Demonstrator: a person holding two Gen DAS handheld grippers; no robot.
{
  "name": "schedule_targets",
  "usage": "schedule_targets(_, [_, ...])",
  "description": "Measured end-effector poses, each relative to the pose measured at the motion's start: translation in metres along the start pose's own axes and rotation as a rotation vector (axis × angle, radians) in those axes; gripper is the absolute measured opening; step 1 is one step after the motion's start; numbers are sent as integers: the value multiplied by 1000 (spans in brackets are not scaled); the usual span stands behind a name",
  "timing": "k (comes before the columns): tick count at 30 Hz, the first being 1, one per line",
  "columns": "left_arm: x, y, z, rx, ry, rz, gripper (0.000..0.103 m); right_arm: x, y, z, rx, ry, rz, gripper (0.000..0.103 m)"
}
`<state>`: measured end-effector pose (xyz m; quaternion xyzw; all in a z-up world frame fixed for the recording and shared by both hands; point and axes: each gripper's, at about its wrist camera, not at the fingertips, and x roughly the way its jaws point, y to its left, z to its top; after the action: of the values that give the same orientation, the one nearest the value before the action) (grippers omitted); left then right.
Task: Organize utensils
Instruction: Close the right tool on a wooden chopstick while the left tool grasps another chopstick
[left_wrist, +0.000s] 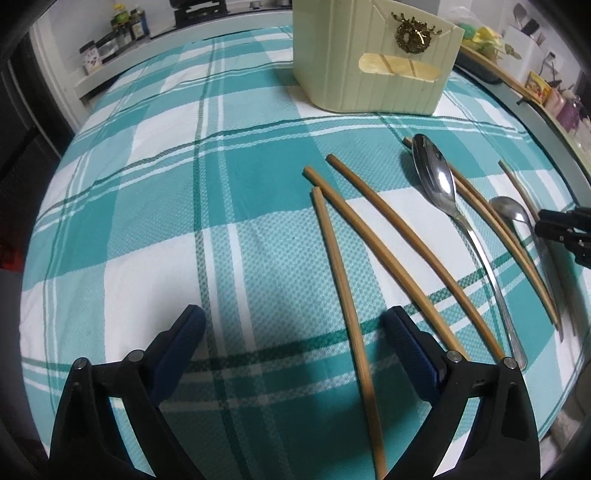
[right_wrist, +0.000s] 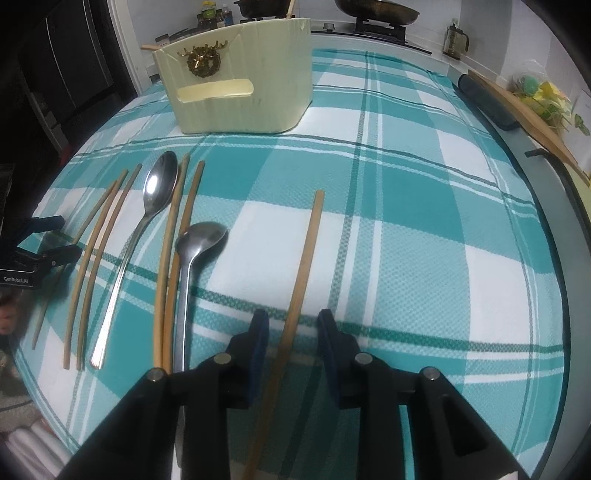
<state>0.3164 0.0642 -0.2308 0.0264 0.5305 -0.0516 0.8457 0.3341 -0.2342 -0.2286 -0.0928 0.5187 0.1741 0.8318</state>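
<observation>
A cream utensil holder (left_wrist: 373, 62) with a gold wreath stands at the back of the checked cloth; it also shows in the right wrist view (right_wrist: 240, 85). Several wooden chopsticks (left_wrist: 388, 240) and two metal spoons (left_wrist: 436, 181) lie flat in front of it. My left gripper (left_wrist: 295, 325) is open and empty above the cloth, left of the chopsticks. My right gripper (right_wrist: 293, 328) is open, its fingers on either side of a single chopstick (right_wrist: 304, 258) that lies on the cloth. The small spoon (right_wrist: 192, 258) lies just left of it.
The teal and white checked cloth (right_wrist: 424, 221) covers the table. A stove with pans (right_wrist: 373, 14) is behind. Bottles and jars (left_wrist: 118, 33) stand on a ledge at the back left. A wooden board (right_wrist: 535, 122) runs along the right edge.
</observation>
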Motion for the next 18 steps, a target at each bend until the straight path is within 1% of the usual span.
schedule_targets(3, [5,0,15,3,9,-12,89,10,-3,20,-12,22,12,28])
schedule_targets(7, [12,0,31,6,17,-4,84,22,-8,44,-1,43,29,28])
schedule_targets(9, [12,-3,36,12,21,-9,74,28,-10,55,10,56,35,28])
schedule_targets(10, [12,-4,38,17,24,-10,71,30,-10,60,13,60,34,28])
schedule_targets(11, [12,-7,39,22,25,-11,66,32,-10,63,16,64,31,26])
schedule_targets(13, [11,-10,39,28,25,-4,61,35,-10,69,21,71,16,24])
schedule_targets(14, [10,-12,37,30,21,-5,57,36,-9,71,24,73,11,23])
schedule_targets(16, [9,-14,35,29,11,-5,52,37,-9,72,26,72,-4,19])
schedule_targets(18, [8,-14,34,24,1,-8,48,37,-12,72,37,64,-14,11])
